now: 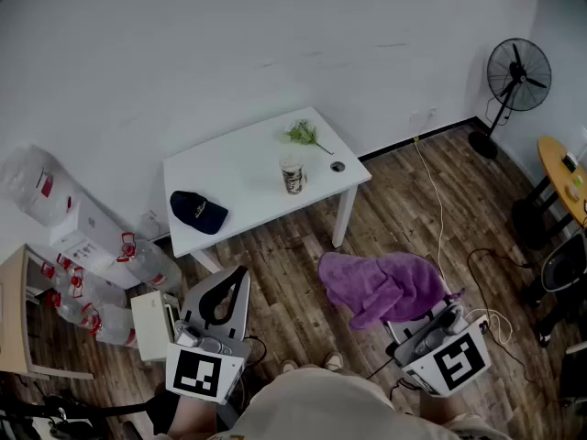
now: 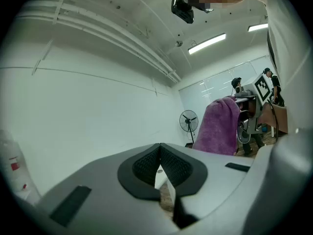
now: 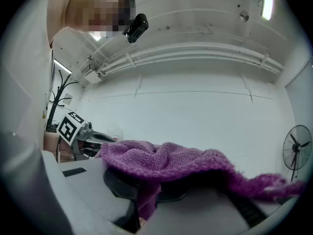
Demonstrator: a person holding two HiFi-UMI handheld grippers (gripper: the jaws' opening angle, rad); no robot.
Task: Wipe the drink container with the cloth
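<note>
The purple cloth [image 1: 385,284] covers most of the right gripper [image 3: 146,202], whose jaws pinch it. The left gripper [image 2: 160,166], held low, is closed and empty. The drink container [image 1: 293,176] stands well ahead of both, on the worktop [image 1: 238,168].

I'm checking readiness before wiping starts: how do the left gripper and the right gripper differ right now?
The left gripper is shut with nothing between its jaws; the right gripper is shut on the purple cloth. The left gripper's jaws are bare and in plain sight; the right gripper's lie under the draped cloth. Both are held low, short of the white table.
</note>
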